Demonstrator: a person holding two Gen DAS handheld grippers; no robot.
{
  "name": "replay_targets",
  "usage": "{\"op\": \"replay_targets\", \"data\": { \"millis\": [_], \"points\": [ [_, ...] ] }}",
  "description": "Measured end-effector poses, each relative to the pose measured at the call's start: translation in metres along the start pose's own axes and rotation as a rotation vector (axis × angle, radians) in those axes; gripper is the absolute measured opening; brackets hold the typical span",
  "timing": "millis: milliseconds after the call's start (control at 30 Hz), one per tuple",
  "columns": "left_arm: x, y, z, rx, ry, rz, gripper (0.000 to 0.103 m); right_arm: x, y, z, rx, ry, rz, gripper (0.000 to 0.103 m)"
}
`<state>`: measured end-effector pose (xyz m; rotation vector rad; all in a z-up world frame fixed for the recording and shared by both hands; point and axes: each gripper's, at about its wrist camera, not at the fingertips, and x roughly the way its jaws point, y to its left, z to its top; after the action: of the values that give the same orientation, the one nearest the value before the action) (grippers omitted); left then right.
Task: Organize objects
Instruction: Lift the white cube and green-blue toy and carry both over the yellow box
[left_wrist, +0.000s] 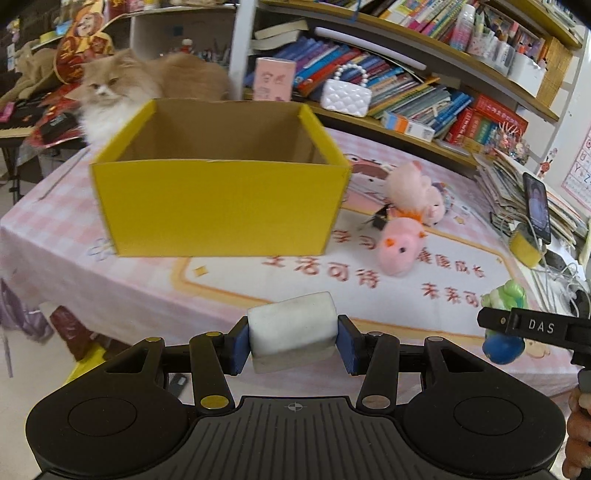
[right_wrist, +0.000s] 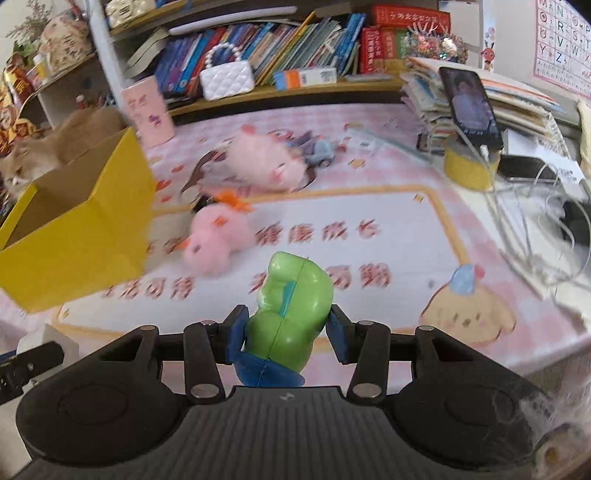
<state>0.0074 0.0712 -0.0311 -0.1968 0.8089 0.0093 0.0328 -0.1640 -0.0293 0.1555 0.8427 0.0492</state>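
The left tool (left_wrist: 293, 341), angled downward, clamps a white rounded block (left_wrist: 291, 332) before the open yellow cardboard box (left_wrist: 221, 206) on the desk (left_wrist: 424, 302). The right tool (right_wrist: 283, 332), likewise tilted, grips a glossy green-and-blue plastic figure (right_wrist: 291, 310); fuzzy pink plush toys (right_wrist: 218, 240) lie beyond.

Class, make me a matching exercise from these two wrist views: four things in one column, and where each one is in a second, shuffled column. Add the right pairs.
Things
1. white block
2. green and blue toy figure
3. yellow box
4. phone

Places
A. propped upright near the stack of books
B. gripped by the left tool
C. standing open on the pink tablecloth
D. gripped by the right tool

Pairs: 1-B, 2-D, 3-C, 4-A
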Motion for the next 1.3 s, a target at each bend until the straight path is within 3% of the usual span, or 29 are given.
{"op": "replay_targets", "data": {
  "millis": [367, 700, 1300],
  "points": [
    [-0.031, 0.047, -0.011, -0.036, -0.031, 0.050, 0.046, -0.020, 0.065, -0.037, -0.070, 0.030, 0.095, 0.044],
    [-0.046, 0.077, -0.015, -0.037, -0.051, 0.048, 0.046, -0.032, 0.111, -0.051, -0.182, -0.007, 0.110, 0.044],
    [-0.060, 0.118, -0.018, -0.015, -0.069, 0.045, 0.046, -0.038, 0.163, -0.064, -0.199, -0.017, 0.123, 0.044]
  ]
}}
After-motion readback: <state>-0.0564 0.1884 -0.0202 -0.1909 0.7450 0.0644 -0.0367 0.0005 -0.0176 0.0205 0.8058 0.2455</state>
